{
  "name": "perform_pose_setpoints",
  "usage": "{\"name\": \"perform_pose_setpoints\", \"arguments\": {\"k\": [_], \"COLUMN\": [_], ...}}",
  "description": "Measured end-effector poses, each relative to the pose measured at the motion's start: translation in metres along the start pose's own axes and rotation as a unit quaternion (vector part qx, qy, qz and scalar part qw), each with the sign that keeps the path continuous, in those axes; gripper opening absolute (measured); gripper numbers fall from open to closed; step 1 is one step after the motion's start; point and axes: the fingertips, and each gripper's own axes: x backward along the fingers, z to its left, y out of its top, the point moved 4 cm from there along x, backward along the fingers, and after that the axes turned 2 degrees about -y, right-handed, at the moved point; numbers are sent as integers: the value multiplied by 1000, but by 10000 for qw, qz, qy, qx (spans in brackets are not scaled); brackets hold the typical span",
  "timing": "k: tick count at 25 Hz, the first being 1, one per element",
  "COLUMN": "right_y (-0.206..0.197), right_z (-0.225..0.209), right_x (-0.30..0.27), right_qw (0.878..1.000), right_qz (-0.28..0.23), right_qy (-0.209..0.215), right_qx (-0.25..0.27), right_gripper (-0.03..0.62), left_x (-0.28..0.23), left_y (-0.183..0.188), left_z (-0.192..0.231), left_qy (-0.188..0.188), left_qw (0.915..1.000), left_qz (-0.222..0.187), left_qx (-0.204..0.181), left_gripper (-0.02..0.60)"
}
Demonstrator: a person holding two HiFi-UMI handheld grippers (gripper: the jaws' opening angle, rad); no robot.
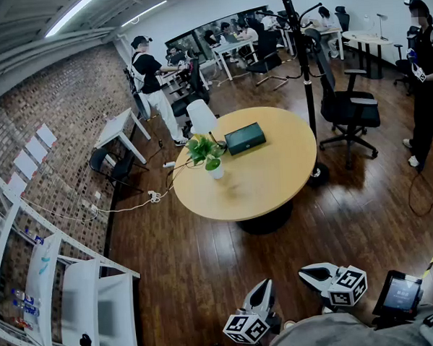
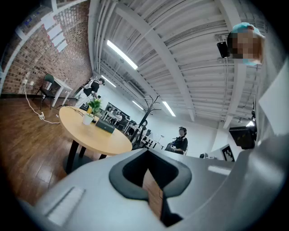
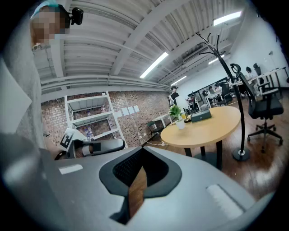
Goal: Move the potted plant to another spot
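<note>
The potted plant (image 1: pixel 207 155), green leaves in a small white pot, stands near the left edge of a round wooden table (image 1: pixel 268 184), beside a dark box (image 1: pixel 245 138). Both grippers are held low at the bottom of the head view, well short of the table. My left gripper (image 1: pixel 265 285) points up toward it; my right gripper (image 1: pixel 306 274) points left. In the left gripper view the plant (image 2: pixel 92 108) is far off at the left, and the left gripper (image 2: pixel 146 154) is shut with nothing in it. The right gripper (image 3: pixel 142 152) is shut and empty too, with the plant (image 3: pixel 176 113) distant.
A black coat rack (image 1: pixel 305 77) and an office chair (image 1: pixel 351 109) stand right of the table, a white chair (image 1: pixel 201 117) behind it. White shelving (image 1: pixel 63 292) lines the brick wall at left. A cable (image 1: pixel 131 206) trails on the floor. People (image 1: pixel 151 82) stand further back.
</note>
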Motion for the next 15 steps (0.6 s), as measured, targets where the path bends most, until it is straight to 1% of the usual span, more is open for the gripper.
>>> {"name": "perform_pose_setpoints", "arguments": {"k": [4,9,12,15], "right_y": [26,48,56,62], "right_z": [-3,18,20,11], "right_x": [-6,-41,-55,-69], "right_qw": [9996,9977,9975,9976], "right_qz": [-205,-481,-520,-502], "right_qy": [-104,-260,-246,-209], "right_qx": [192,411,421,422], "right_gripper": [2,2,2,2], "left_x": [-5,10,10,1], "left_y": [18,54,67,75], "left_z": [5,37,48,59], "left_qy": [13,-111,-86,-33], "left_qw": [9998,9990,9987,9987], "left_qz": [-84,-263,-331,-348], "left_qx": [-159,-351,-382,-374], "left_gripper": [2,2,2,2]}}
